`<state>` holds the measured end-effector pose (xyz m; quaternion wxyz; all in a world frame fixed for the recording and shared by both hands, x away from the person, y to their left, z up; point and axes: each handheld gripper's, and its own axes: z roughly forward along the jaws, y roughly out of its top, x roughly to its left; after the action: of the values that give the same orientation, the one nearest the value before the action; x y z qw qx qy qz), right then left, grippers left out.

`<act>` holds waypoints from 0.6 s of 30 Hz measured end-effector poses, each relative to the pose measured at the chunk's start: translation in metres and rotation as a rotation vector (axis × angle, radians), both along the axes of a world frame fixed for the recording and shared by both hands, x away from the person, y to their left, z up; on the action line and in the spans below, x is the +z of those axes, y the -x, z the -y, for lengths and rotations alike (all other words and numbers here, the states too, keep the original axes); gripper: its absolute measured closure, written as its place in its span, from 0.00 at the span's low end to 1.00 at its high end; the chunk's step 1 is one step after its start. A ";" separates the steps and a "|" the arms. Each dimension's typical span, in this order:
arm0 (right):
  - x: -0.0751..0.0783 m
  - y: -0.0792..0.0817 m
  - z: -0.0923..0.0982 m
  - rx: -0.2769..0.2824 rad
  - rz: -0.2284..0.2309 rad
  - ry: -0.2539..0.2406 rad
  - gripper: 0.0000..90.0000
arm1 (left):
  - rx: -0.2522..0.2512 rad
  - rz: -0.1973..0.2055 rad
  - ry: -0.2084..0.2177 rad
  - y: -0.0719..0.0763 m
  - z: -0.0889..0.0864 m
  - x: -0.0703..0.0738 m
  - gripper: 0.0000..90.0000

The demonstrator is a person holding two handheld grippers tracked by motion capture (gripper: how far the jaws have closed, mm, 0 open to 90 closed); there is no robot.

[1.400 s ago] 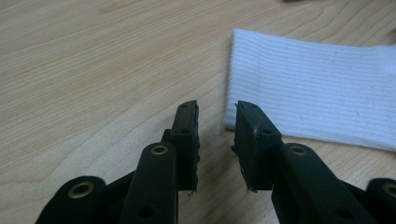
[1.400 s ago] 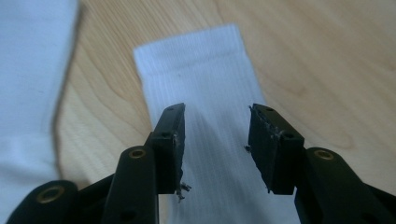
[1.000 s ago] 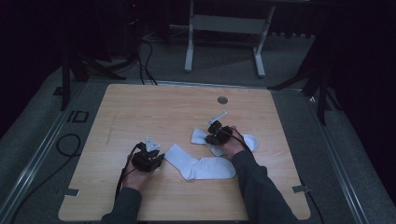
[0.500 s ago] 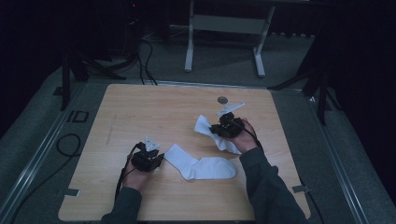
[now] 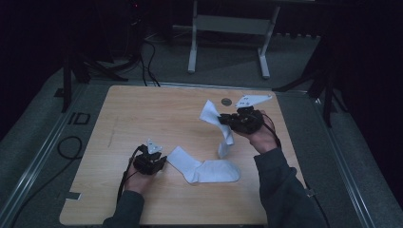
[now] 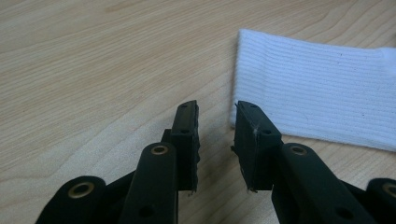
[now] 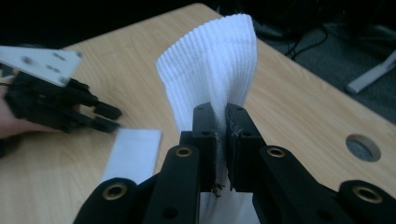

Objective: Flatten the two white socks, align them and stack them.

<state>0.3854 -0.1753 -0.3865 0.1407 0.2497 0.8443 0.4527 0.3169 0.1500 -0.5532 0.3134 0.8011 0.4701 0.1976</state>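
High view: a white sock [image 5: 217,124] is held off the wooden table [image 5: 142,114] at right of centre, pinched near its cuff by the right gripper [image 5: 227,119], the rest hanging down toward the tabletop. Right gripper view: both jaws are seen pressed together on the ribbed fabric, with the cuff fanning up above them. A second white sock [image 5: 204,168] is laid flat at near centre, cuff end toward the left. Just left of that cuff the left gripper [image 5: 160,160] is held low over the table. Left gripper view: its jaws are parted with bare wood between them, nothing gripped, the sock's cuff edge just beyond the right jaw. A round hole [image 5: 226,101] is noted at the table's far edge.
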 end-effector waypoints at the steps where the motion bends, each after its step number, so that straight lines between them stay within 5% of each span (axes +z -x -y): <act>1: 0.003 0.003 0.000 0.006 0.001 -0.008 0.92 | 0.000 0.000 0.000 0.000 0.000 0.000 0.77; 10: 0.017 0.039 0.001 0.066 0.030 -0.030 0.92 | 0.001 0.003 -0.001 0.000 -0.001 0.001 0.77; 14: 0.006 0.050 0.000 0.081 0.000 -0.031 0.92 | 0.004 0.003 0.001 0.000 -0.001 0.000 0.77; 18: -0.017 0.055 -0.004 0.078 -0.027 0.035 0.92 | 0.003 0.002 -0.001 0.000 0.000 0.000 0.77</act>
<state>0.3302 -0.1711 -0.4036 0.1159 0.2203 0.8629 0.4398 0.3167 0.1505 -0.5529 0.3134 0.8003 0.4708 0.1992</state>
